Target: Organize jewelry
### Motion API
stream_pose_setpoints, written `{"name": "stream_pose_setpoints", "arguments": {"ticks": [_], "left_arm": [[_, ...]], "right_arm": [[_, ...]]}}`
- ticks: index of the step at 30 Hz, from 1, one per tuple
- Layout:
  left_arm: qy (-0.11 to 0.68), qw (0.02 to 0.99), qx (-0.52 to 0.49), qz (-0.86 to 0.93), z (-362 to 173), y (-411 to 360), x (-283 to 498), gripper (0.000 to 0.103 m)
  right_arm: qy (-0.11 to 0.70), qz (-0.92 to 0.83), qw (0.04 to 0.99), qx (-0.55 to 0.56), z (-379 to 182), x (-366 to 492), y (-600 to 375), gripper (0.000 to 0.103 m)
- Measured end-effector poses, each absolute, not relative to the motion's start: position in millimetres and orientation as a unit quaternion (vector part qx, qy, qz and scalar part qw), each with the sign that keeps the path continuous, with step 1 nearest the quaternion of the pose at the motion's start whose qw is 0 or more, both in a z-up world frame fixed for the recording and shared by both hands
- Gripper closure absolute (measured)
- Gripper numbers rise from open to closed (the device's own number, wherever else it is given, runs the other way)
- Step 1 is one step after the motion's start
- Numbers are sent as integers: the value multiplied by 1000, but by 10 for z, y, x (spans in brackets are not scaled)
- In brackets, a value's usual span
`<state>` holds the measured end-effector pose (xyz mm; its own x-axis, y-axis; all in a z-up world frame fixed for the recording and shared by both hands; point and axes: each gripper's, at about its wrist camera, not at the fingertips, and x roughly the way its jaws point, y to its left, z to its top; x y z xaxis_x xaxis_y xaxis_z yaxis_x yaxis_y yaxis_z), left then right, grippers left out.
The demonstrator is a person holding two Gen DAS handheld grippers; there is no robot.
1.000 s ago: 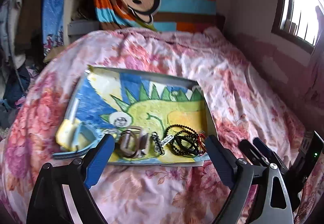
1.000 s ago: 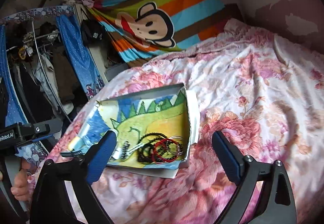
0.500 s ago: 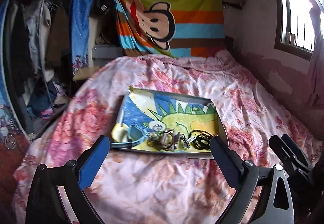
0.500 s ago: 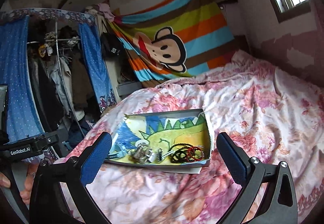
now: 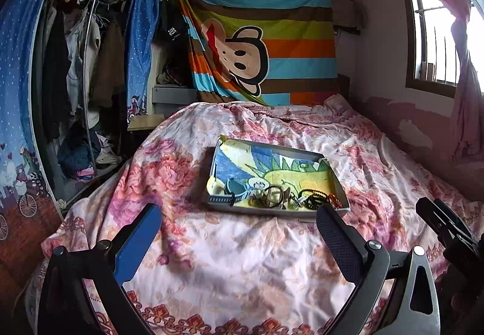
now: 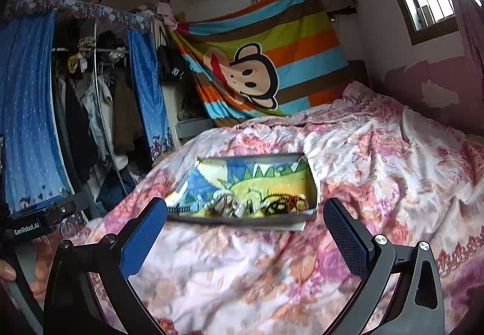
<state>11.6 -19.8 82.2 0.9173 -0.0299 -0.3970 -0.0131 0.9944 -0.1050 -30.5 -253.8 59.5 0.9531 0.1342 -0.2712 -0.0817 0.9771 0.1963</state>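
**Both grippers wide and empty, short of the jewelry tray**

While my left gripper [image 5: 239, 224] hangs above the pink floral bedspread [image 5: 242, 268], its blue-padded jaws have just been opening and now stand wide apart with nothing between them. Ahead of it, in the left wrist view, lies the shallow grey tray lined with a dinosaur-print cloth [image 5: 338, 187], resting flat on the bed. Along the tray's near edge sits a tangle of jewelry: a black beaded bracelet [image 5: 314, 198], a red beaded bracelet [image 5: 334, 199] at the right corner, brownish rings and bands [image 5: 273, 195] in the middle and a grey watch strap [image 5: 222, 199] at the left. My fingertips are well apart from the tray. A striped monkey-print blanket [image 5: 272, 50] hangs on the far wall.

Through the right wrist view, my right gripper [image 6: 245, 223] is likewise spread wide, its jaws having just opened, holding nothing. The same tray [image 6: 242, 219] lies just beyond the fingertips, between them, and the jewelry is heaped along its near edge. At the far left, part of my other hand [image 6: 36, 274] grips the black handle of the left tool.
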Motion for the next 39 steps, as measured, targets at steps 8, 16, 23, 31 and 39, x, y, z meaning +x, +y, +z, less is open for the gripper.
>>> {"name": "stream_pose_setpoints", "arguments": {"ticks": [8,16,23,31,39], "left_arm": [[200,979,-43,-1,491,-92,1,0],[208,978,-28,-1,250,-83,27,0],[209,978,-23,2,192,-91,20,0],[200,980,14,5,179,-206,-24,0],[197,980,8,4,185,-200,-37,0]], "right_arm": [[156,46,984,68,366,-377,-2402,1],[174,49,983,43,207,-313,-2255,1],[187,51,980,35,114,-269,-2221,1],[189,49,980,37,95,-271,-2234,1],[189,47,980,37,87,-264,-2240,1]]}}
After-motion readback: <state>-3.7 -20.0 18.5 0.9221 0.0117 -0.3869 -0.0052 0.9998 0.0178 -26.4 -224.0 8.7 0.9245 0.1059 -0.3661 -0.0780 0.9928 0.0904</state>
